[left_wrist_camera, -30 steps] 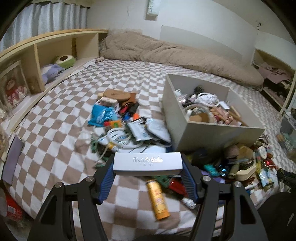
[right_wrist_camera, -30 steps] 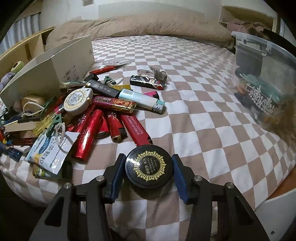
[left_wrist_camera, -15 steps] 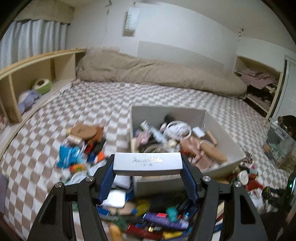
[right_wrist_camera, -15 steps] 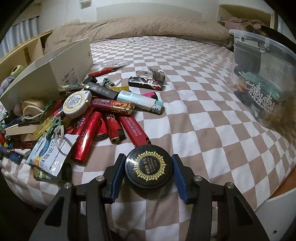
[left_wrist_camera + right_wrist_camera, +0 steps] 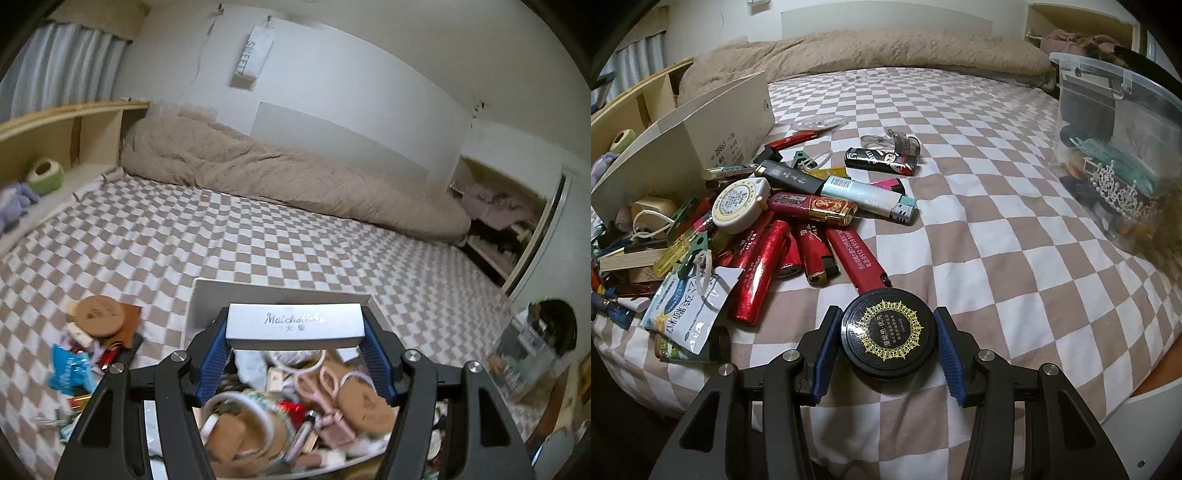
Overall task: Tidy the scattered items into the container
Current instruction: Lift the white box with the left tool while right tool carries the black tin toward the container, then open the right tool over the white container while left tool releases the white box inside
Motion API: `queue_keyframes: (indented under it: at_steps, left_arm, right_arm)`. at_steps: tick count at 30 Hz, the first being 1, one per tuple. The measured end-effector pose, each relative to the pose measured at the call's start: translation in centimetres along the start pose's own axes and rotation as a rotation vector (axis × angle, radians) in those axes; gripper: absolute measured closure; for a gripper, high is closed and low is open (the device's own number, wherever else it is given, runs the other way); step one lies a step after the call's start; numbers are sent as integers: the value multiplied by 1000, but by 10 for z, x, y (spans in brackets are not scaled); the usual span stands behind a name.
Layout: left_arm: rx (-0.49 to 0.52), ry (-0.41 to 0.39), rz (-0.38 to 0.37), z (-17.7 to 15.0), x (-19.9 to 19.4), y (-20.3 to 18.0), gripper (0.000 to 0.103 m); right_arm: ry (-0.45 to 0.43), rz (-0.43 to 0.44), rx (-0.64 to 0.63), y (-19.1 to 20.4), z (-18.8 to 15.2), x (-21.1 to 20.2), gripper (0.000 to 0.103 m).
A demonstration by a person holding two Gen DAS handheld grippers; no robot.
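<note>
My left gripper [image 5: 295, 332] is shut on a long white matchbox [image 5: 294, 326] and holds it above the open white cardboard box [image 5: 280, 291], which is full of small items. My right gripper [image 5: 888, 345] is shut on a round black tin with gold ornament [image 5: 888, 338], low over the checkered bed. The same box [image 5: 701, 125] stands at the left in the right wrist view. A heap of red lighters [image 5: 798, 243] and other small items lies beside it.
A clear plastic bin [image 5: 1123, 147] with a tiara stands at the right edge of the bed. A brown quilt [image 5: 280, 181] lies along the far wall. A brown round item [image 5: 98, 315] and a blue packet [image 5: 68, 369] lie left of the box. Wooden shelves [image 5: 55, 140] run along the left.
My left gripper has risen and moved forward with the matchbox, from over the scattered pile to above the box. My right gripper holds the tin almost in the same place.
</note>
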State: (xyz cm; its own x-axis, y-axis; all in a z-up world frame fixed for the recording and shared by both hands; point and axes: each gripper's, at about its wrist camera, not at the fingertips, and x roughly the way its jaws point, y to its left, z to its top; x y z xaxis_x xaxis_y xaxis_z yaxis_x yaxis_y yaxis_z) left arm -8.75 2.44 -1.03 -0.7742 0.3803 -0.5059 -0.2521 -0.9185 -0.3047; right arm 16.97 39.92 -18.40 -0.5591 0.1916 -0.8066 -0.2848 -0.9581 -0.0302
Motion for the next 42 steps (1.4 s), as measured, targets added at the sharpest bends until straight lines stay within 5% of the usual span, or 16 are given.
queue_keyframes:
  at_steps: [12, 16, 27, 35, 42]
  left_arm:
    - [37, 115, 61, -8, 72, 24, 37]
    - [29, 138, 62, -11, 82, 32, 37]
    - [38, 158, 76, -15, 90, 38, 37]
    - [54, 119, 59, -10, 80, 37, 37]
    - [37, 99, 18, -5, 76, 39, 37]
  right_arm:
    - [2, 18, 34, -2, 18, -11, 53]
    - [-37, 157, 87, 5, 43, -35, 53]
    - [-313, 368, -244, 130, 166, -126, 53]
    - [-222, 442, -305, 207, 219, -68, 53]
    - [-91, 352, -229, 227, 268, 9, 53]
